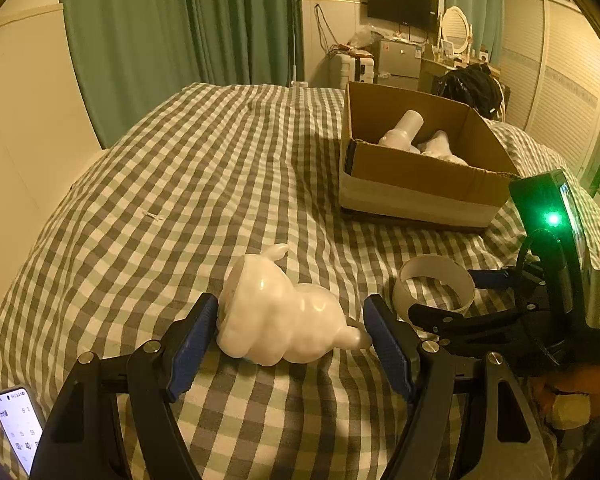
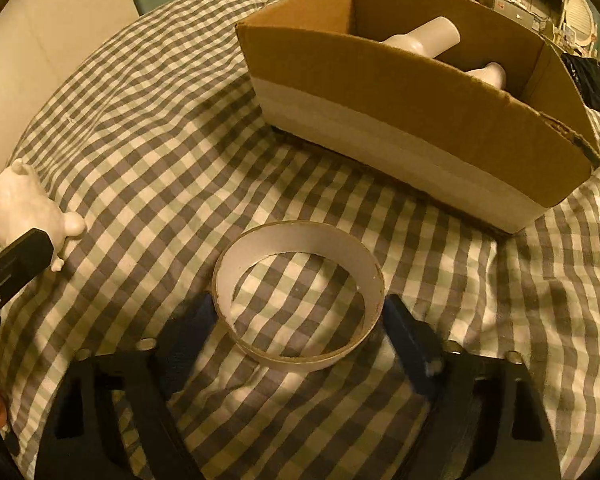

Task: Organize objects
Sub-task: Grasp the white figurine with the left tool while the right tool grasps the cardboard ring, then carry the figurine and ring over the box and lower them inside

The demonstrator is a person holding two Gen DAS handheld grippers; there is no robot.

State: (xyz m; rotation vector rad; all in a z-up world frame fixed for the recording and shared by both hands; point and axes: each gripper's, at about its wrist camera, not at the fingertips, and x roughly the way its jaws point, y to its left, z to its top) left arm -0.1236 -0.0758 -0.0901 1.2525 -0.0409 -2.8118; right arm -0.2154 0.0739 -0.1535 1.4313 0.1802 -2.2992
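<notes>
On the checked bedspread (image 1: 148, 184), both grippers straddle targets wide-jawed, left gripper (image 1: 290, 334) round figurine (image 1: 278, 312), right gripper (image 2: 300, 332) apparently round ring (image 2: 300, 296), bound for the box (image 1: 415, 184).

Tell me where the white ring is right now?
The white ring lies flat on the checked bedspread, between the open fingers of the right gripper. The cardboard box sits beyond it, and the white figurine is off to its left.

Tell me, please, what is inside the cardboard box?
Inside the cardboard box two white objects show: one has a cylindrical neck, the other is lumpy. The near wall covers the box floor and their lower parts.
</notes>
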